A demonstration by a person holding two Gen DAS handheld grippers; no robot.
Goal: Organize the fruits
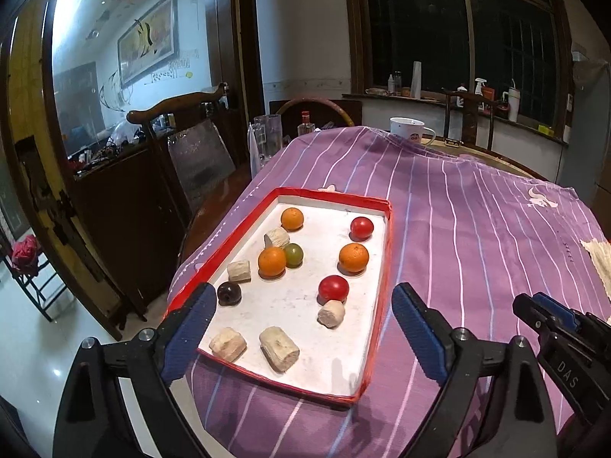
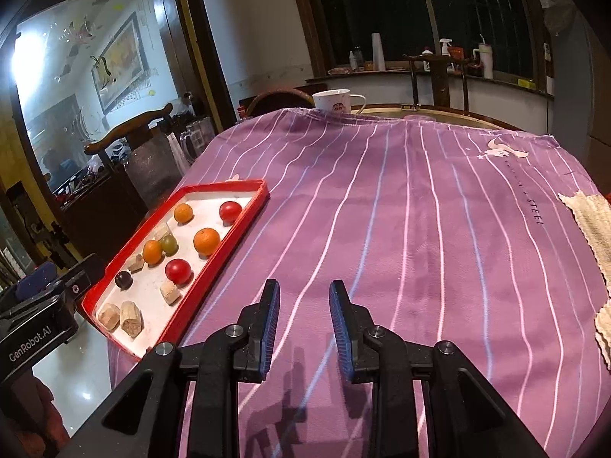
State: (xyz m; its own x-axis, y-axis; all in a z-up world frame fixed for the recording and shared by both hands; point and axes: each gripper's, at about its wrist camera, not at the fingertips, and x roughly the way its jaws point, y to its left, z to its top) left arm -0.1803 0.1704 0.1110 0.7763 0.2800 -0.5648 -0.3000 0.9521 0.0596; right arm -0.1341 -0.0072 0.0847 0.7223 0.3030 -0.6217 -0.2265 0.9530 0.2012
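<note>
Near the table's left edge, fruit is kept in a red tray (image 1: 385,267); left gripper (image 1: 301,328) is spread wide, right gripper (image 2: 304,328) partly open, nothing gripped.

Dim indoor light, glare upper left, fisheye-bent dark edges

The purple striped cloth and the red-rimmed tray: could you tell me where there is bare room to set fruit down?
The purple striped cloth lies bare from the red-rimmed white tray across to the cream knitted mat, back to the white mug. Inside the tray, the near right corner is free; its left side is crowded around the orange fruit and green fruit.
</note>
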